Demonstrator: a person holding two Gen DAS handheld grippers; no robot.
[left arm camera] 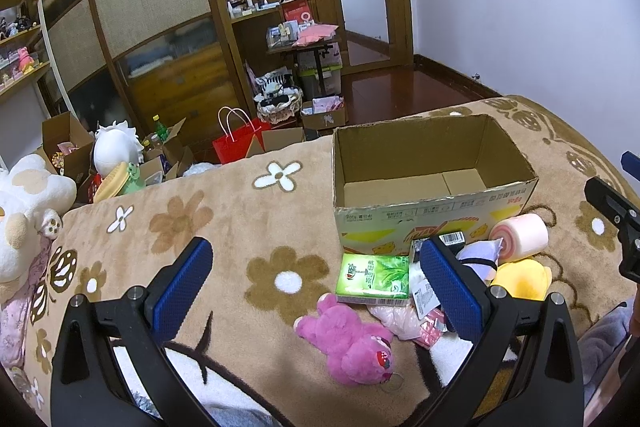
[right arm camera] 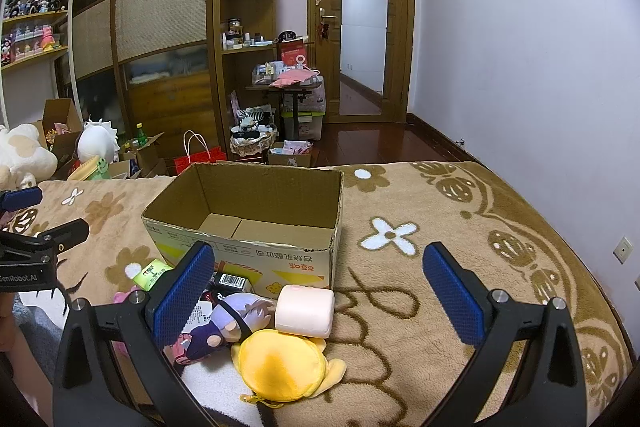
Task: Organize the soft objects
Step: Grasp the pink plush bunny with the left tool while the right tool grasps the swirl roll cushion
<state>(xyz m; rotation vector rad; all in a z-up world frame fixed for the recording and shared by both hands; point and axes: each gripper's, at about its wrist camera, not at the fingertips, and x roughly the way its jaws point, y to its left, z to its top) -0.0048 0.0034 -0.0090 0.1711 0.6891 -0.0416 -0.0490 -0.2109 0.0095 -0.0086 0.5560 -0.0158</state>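
An empty open cardboard box (left arm camera: 432,163) (right arm camera: 256,199) stands on the flowered blanket. In front of it lies a pile: a pink plush bear (left arm camera: 352,343), a green tissue pack (left arm camera: 374,279) (right arm camera: 150,273), a pink swiss-roll plush (left arm camera: 520,237) (right arm camera: 306,311), a yellow plush (left arm camera: 520,281) (right arm camera: 280,367), a purple plush (left arm camera: 480,257) (right arm camera: 228,325) and pink packets (left arm camera: 404,319). My left gripper (left arm camera: 316,291) is open and empty above the bear and tissue pack. My right gripper (right arm camera: 320,291) is open and empty over the roll and yellow plush.
The brown flowered blanket (right arm camera: 420,267) covers the bed. A large white plush (left arm camera: 24,219) sits at the bed's left edge. Beyond the bed are boxes, a red bag (left arm camera: 236,143), a wardrobe, shelves and a door (right arm camera: 360,27).
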